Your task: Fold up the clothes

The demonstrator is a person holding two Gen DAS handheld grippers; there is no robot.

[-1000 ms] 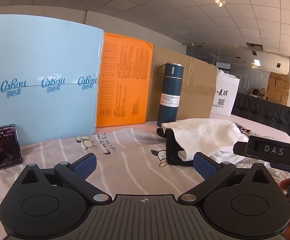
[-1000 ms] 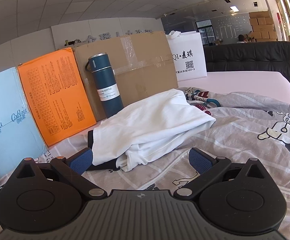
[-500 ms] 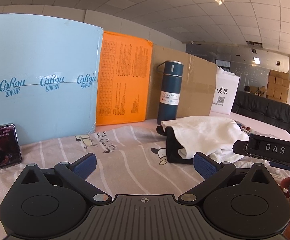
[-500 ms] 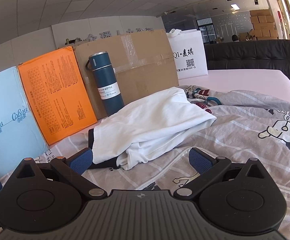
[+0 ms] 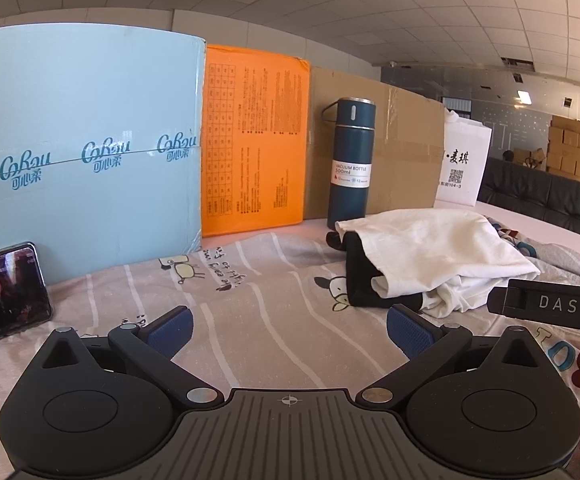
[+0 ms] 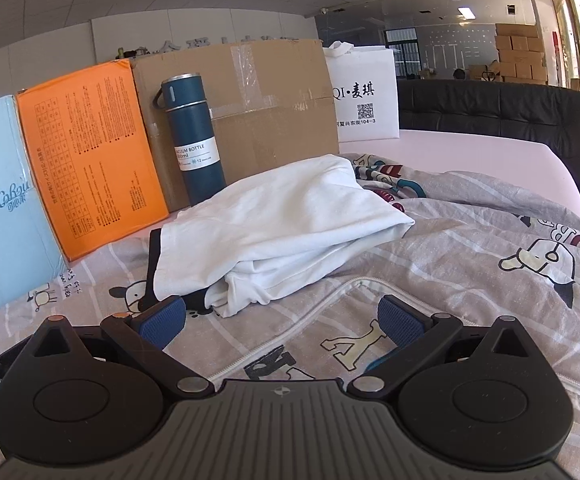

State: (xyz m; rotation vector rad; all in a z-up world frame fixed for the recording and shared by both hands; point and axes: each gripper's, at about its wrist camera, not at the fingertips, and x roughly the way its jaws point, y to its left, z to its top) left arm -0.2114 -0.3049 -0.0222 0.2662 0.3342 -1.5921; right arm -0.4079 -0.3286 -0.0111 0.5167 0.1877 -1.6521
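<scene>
A crumpled white garment (image 5: 430, 252) (image 6: 285, 224) lies in a heap over a black garment (image 5: 360, 276) (image 6: 153, 264) on the cartoon-print bedsheet (image 5: 249, 304) (image 6: 470, 264). My left gripper (image 5: 287, 328) stands open above the sheet, left of and short of the pile, with nothing between its blue pads. In the right wrist view my right gripper (image 6: 281, 318) is open too, hovering just in front of the pile's near edge. Part of the right gripper's black body, marked DAS (image 5: 554, 304), shows at the right of the left wrist view.
Behind the pile stands a dark blue vacuum bottle (image 5: 350, 164) (image 6: 193, 140) against a cardboard box (image 6: 249, 112). An orange panel (image 5: 253, 160), a light blue box (image 5: 81, 152) and a white bag (image 6: 364, 96) line the back. A phone (image 5: 5, 292) leans at left. A black sofa (image 6: 510, 112) is at right.
Both grippers have drifted a little nearer the clothes pile and stayed open. The pile has not moved.
</scene>
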